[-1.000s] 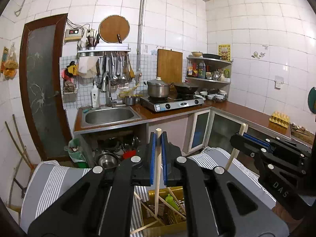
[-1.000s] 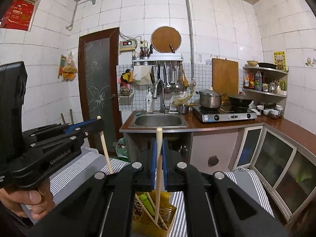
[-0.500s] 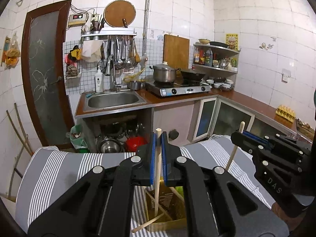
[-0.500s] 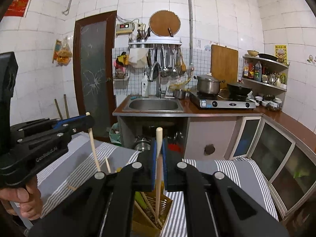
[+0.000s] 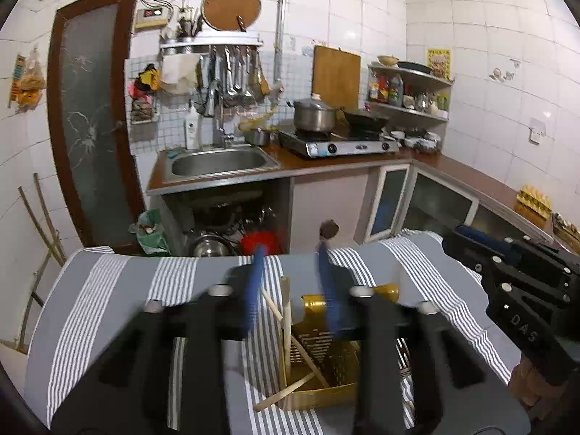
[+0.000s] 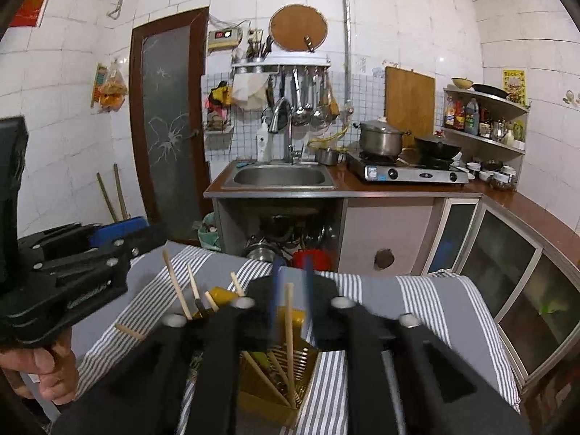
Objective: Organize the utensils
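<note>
Both grippers had come down toward the table since a second ago, when each pinched one chopstick upright between shut pads; now the jaws of both were opening and the sticks stood free in the gap. Striped cloth [image 5: 108, 290] covered the table across the lower half of both views, kitchen counter and sink [image 5: 217, 161] beyond at 12 o'clock. Yellow slotted holder [image 5: 326, 373] sat on the cloth directly under the fingers, at 6 o'clock in each view. Left gripper [image 5: 290, 282]: blue pads blurred and parted, its chopstick [image 5: 286, 319] upright between them, touching neither, lower end already inside the holder. Right gripper [image 6: 291, 290]: same state, pads apart, its chopstick [image 6: 289, 330] leaning in the holder among other sticks. From the right view, more sticks [image 6: 177, 290] stood in the holder toward 10 o'clock, and one stray stick [image 6: 129, 331] lay on the cloth at 9 o'clock beside the person's hand [image 6: 40, 369]. From the left view another stick [image 5: 282, 395] stuck out over the holder's near rim at 6 o'clock. Judgement: this pair was as good as delivered; what remained was at least the stray stick, perhaps the overhanging one. Metal cutlery at the holder's right edge was too hidden to count.
</note>
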{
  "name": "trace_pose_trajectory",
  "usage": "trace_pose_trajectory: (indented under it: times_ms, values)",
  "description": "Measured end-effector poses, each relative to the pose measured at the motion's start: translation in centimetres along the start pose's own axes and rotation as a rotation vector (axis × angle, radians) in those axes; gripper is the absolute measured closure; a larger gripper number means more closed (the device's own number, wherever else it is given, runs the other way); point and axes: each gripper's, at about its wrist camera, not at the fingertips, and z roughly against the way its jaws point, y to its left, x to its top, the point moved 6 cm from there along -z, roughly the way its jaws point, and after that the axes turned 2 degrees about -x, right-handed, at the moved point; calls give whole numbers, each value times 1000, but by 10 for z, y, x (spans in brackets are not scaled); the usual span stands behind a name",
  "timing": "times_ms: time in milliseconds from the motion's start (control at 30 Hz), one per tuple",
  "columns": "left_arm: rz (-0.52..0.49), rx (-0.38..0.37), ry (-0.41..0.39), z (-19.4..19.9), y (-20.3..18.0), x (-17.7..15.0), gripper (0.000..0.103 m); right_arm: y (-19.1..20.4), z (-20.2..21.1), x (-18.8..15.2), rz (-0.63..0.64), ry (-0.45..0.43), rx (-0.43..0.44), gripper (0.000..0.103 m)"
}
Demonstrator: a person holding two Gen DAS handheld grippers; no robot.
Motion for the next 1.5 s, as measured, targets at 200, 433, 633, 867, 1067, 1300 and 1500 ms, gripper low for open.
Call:
trace_pose_trajectory:
  times_ms: [200,433,633,867,1067,1300,1500]
  values:
    - [20,4,-57,42,5,14,66,-16,44,21,-42,-88,-33,43]
    - [18,47,-55,90,14,0,50,-41,98,15,-57,-114,-47,19]
    - [30,70,-1,120,26,-59,37,-69,139,-45,-52,-58,-88,16]
    - [62,42,157,131,14,-180,31,-111,153,-172,-159,132,-198,16]
    - [69,6,273,133,-5,-250,31,-124,156,-251,-230,263,-230,16]
    - [78,-16,329,125,-14,-271,31,-113,130,-268,-189,342,-216,16]
    - [93,-28,399,101,-27,-277,30,-95,83,-268,-131,442,-188,17]
